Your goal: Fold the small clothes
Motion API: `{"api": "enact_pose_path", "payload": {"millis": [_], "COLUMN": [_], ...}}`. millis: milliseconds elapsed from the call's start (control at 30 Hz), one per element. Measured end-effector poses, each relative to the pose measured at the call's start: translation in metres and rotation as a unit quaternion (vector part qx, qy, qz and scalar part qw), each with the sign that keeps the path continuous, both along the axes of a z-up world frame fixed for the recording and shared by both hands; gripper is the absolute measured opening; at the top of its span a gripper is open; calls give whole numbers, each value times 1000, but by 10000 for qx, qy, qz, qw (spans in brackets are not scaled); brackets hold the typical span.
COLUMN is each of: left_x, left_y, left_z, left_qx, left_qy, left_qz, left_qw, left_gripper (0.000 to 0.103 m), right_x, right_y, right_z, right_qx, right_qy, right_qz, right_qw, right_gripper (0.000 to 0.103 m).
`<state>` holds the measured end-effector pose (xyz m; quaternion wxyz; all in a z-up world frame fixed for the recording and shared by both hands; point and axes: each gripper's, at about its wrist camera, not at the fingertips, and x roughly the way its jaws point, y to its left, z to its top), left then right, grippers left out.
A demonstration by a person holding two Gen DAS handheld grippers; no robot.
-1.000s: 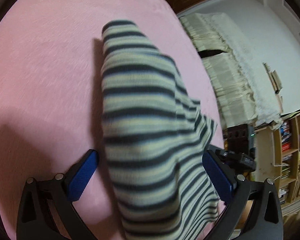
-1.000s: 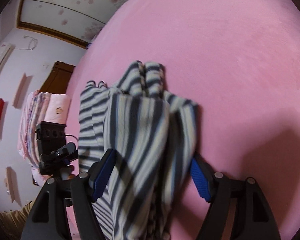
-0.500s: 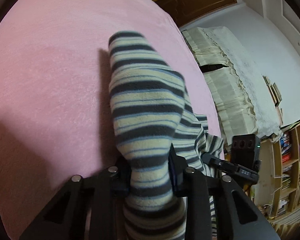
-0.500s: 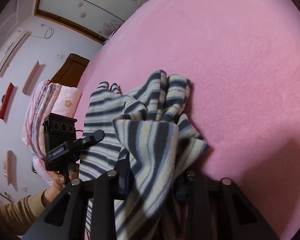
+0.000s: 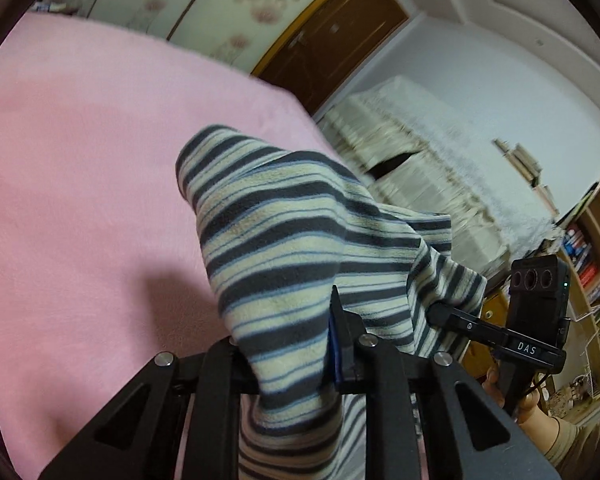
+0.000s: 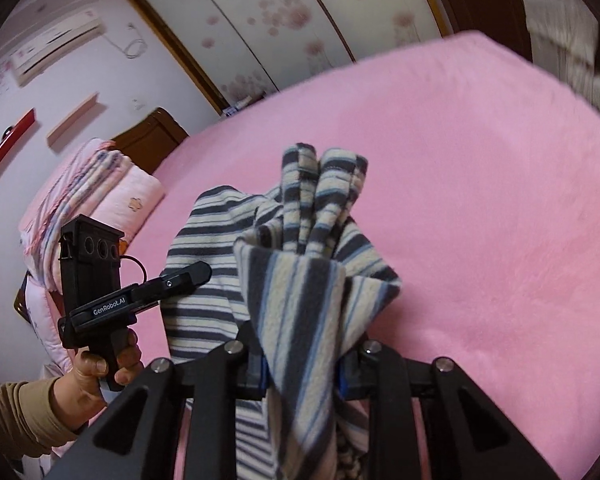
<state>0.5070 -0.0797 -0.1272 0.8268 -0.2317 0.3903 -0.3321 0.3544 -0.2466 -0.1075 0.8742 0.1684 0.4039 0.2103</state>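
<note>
A small fleece garment (image 5: 284, 248) with grey, cream and blue stripes hangs bunched between both grippers above the pink bed (image 5: 80, 184). My left gripper (image 5: 292, 360) is shut on one edge of it. My right gripper (image 6: 300, 364) is shut on another edge of the garment (image 6: 296, 300). The right gripper also shows at the right of the left wrist view (image 5: 440, 314), pinching the cloth. The left gripper shows at the left of the right wrist view (image 6: 202, 272), also on the cloth. Part of the garment droops below both grippers, out of sight.
The pink bed cover (image 6: 480, 200) spreads under and beyond the garment. Folded pink quilts (image 6: 92, 200) lie at its left end. A cloth-covered cabinet (image 5: 420, 184) and bookshelves (image 5: 588, 280) stand beside the bed. Sliding wardrobe doors (image 6: 300, 20) stand beyond the bed.
Both grippers were open around the garment, then closed on it. They have since lifted it off the bed, and both views now tilt up toward the room.
</note>
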Motion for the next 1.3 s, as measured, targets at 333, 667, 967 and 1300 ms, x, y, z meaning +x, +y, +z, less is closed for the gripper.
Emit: {"api": "enact_pose_path", "payload": {"millis": [333,667,967,1300], "left_x": [-84,-88,24,130], "left_y": [135,299,359,347], "left_z": [99,134,57,-65], "left_qx": [-201,900,1518,1967], "left_qy": [-687,-688,-277,131], "left_qz": [974,1502,1246,858], "left_qw": [9927,9821,9801,9766], "left_gripper": [17,18,18,24], "right_x": [-42,-12,74,143], "right_y": [110,267,352,351], "right_z": [88,82,-17,-110], "right_qx": [261,906,1013,526], "right_qy": [-551,-517,107,717], "right_qz": [716,1664,1315,449], "right_qw": [9956,9805,9861,9950], "right_gripper": [23,23,23,23]}}
